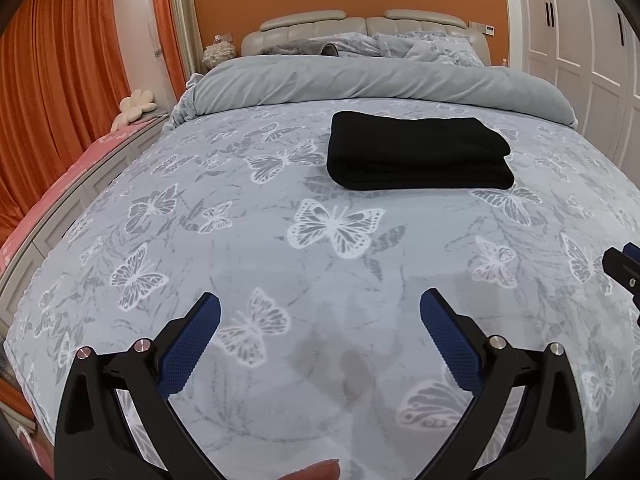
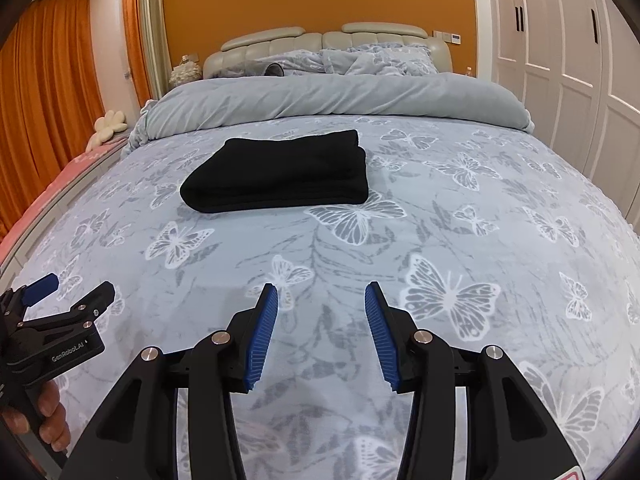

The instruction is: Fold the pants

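Note:
The black pants [image 1: 416, 152] lie folded into a compact rectangle on the butterfly-print bedspread [image 1: 280, 272], past the middle of the bed. They also show in the right wrist view [image 2: 280, 174]. My left gripper [image 1: 320, 304] is open and empty, held above the bedspread well short of the pants. My right gripper [image 2: 321, 294] is open and empty, also near the foot of the bed. The left gripper shows at the left edge of the right wrist view [image 2: 66, 288], and part of the right gripper shows at the right edge of the left wrist view [image 1: 624, 266].
A rolled grey duvet [image 1: 360, 80] lies across the bed behind the pants, with pillows [image 1: 424, 46] and a padded headboard [image 1: 360, 24] beyond. Orange curtains [image 1: 60, 80] and a pink-topped bench [image 1: 60, 184] stand to the left. White wardrobe doors [image 1: 580, 40] stand to the right.

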The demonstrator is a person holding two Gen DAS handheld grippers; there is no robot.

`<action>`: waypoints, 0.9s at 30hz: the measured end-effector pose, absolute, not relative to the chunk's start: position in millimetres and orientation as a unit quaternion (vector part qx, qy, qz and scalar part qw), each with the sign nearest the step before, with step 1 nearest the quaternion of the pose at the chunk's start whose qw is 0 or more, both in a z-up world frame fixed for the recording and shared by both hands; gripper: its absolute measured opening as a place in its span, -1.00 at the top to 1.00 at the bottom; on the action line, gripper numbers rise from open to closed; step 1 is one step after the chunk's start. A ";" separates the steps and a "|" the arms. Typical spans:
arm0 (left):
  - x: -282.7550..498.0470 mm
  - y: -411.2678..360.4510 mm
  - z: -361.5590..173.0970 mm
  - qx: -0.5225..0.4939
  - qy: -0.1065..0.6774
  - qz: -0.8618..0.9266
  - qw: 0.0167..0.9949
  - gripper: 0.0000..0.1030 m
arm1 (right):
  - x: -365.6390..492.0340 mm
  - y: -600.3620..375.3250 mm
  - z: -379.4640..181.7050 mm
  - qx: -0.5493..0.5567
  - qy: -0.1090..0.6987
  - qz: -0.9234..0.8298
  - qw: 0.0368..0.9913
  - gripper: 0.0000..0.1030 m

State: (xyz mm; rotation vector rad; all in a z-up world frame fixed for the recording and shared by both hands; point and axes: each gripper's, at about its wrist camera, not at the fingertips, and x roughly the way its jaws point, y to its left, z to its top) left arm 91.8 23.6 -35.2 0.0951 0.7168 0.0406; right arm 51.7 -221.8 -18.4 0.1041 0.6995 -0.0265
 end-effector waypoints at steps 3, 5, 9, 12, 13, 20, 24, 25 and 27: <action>91.7 23.7 -34.4 0.045 0.350 0.019 0.935 -0.90 | 51.2 -221.7 -18.3 0.052 0.341 -0.014 0.939 0.13; 91.4 23.6 -34.4 0.045 0.350 0.018 0.936 -0.90 | 51.3 -221.8 -18.3 0.052 0.341 -0.015 0.939 0.13; 90.9 21.5 -34.1 0.044 0.349 0.016 0.936 -0.90 | 51.7 -222.5 -18.1 0.052 0.341 -0.015 0.939 0.13; 90.6 20.8 -34.0 0.045 0.348 0.016 0.936 -0.90 | 52.0 -222.9 -18.0 0.051 0.341 -0.015 0.939 0.13; 90.6 20.2 -34.1 0.045 0.348 0.016 0.936 -0.90 | 51.8 -222.9 -18.0 0.052 0.340 -0.015 0.939 0.13; 90.5 20.9 -33.9 0.044 0.348 0.015 0.937 -0.90 | 52.0 -226.5 -16.8 0.055 0.339 -0.020 0.939 0.13; 90.4 20.5 -33.8 0.044 0.348 0.016 0.936 -0.90 | 52.1 -226.2 -16.7 0.053 0.340 -0.018 0.939 0.12; 90.3 20.1 -33.9 0.044 0.347 0.015 0.937 -0.90 | 52.0 -226.0 -16.5 0.053 0.339 -0.018 0.939 0.12; 90.2 20.5 -33.9 0.045 0.347 0.017 0.937 -0.90 | 51.1 -227.2 -15.4 0.053 0.339 -0.020 0.939 0.12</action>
